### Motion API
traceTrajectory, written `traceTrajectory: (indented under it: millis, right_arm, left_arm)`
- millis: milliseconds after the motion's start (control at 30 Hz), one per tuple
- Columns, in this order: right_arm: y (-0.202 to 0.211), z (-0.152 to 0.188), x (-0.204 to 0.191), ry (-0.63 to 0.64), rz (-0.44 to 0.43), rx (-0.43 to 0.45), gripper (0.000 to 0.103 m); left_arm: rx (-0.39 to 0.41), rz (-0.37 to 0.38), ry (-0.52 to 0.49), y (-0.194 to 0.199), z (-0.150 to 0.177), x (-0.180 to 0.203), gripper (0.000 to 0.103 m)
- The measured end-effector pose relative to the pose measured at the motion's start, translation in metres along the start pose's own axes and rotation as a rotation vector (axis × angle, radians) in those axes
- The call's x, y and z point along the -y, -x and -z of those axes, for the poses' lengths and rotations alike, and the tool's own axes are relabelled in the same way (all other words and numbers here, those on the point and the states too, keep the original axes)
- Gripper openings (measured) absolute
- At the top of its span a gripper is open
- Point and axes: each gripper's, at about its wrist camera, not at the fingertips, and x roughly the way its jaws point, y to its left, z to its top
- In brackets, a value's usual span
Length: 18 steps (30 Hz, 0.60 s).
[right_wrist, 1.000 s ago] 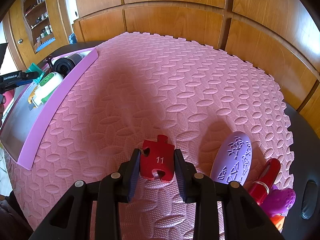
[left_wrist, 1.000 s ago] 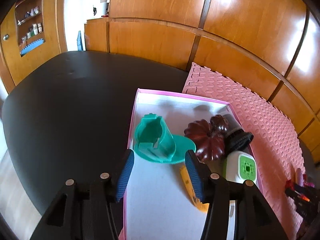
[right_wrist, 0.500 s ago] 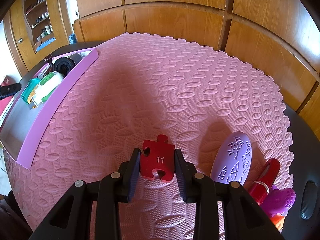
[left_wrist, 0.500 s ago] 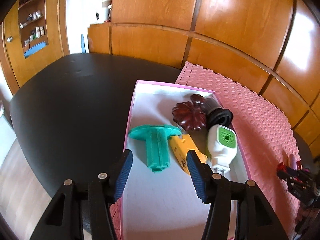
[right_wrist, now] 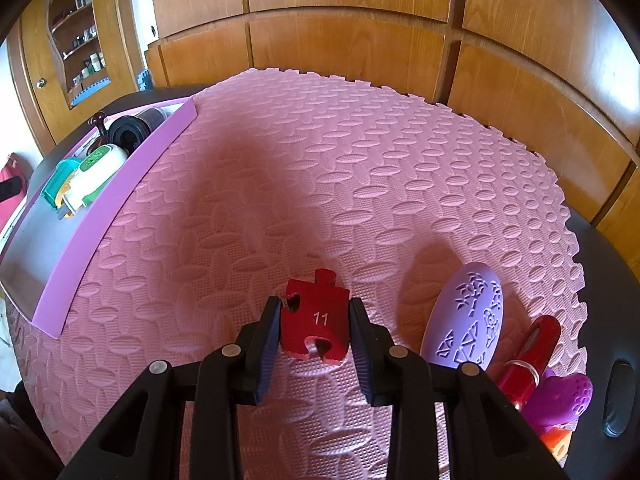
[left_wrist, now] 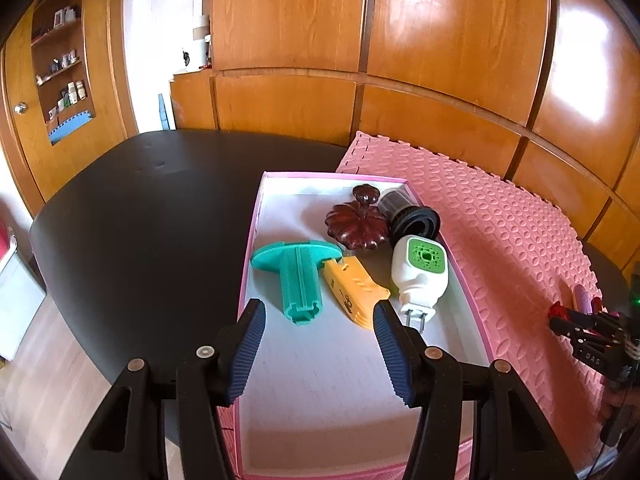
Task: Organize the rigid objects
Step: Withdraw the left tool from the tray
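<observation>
The right gripper (right_wrist: 314,330) has its jaws clamped on a red puzzle piece (right_wrist: 314,322) above the pink mat (right_wrist: 320,168). The left gripper (left_wrist: 318,344) hovers, jaws apart and empty, over the pink tray (left_wrist: 466,294) at ten o'clock. The thin piece could pivot loose in transit.

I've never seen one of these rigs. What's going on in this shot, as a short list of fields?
Right gripper: shut on the red puzzle piece, over the pink foam mat
Left gripper: open, empty, above the pink tray
In tray: teal spool, yellow tool, white plug-in device, dark wooden lid, black cylinder
Beside puzzle piece: purple oval
</observation>
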Motion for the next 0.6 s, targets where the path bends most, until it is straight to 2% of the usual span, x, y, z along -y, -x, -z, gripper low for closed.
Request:
traceTrajectory:
  millis: [600]
  right_arm:
    - [0.0006,0.0034,-0.0033,0.001,0.013,0.029,0.032]
  left_arm:
    - [-0.005,-0.006,0.001,0.0037,0.0103,-0.0056,0.057]
